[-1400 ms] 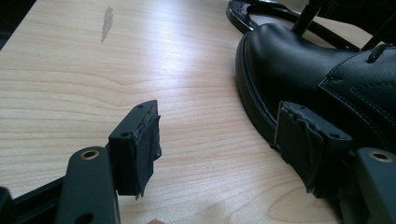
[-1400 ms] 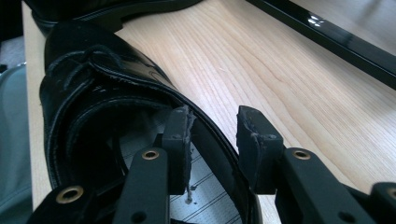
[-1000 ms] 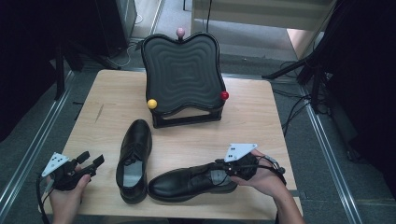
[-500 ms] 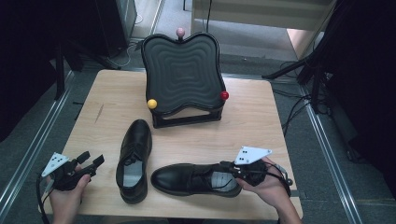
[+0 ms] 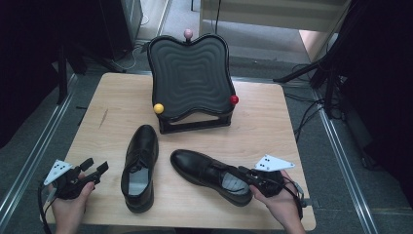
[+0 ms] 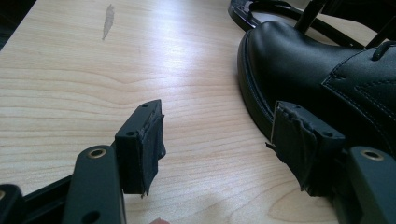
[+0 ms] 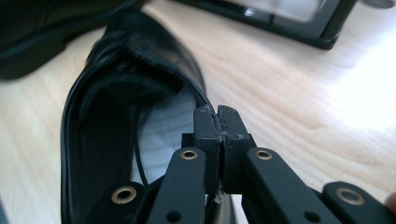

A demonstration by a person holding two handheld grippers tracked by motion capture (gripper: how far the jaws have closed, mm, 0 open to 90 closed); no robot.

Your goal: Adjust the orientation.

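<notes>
The right gripper (image 5: 248, 173) is closed on the rim of the right shoe (image 5: 207, 174) at its heel opening. This shoe lies on the worktop (image 5: 263, 126) near the front edge, with its toe turned to the left shoe (image 5: 140, 165). The left gripper (image 5: 95, 168) is open and holds nothing, at the front left corner, just beside the left shoe. A black stand (image 5: 190, 83) is near the back edge.

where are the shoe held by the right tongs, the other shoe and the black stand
held shoe (image 5: 197, 165), high view, on its toe cap
other shoe (image 5: 142, 146), high view, on its laced upper
black stand (image 5: 190, 78), high view, on its ribbed panel
right tongs (image 7: 217, 122), right gripper view, at the closed tips
</notes>
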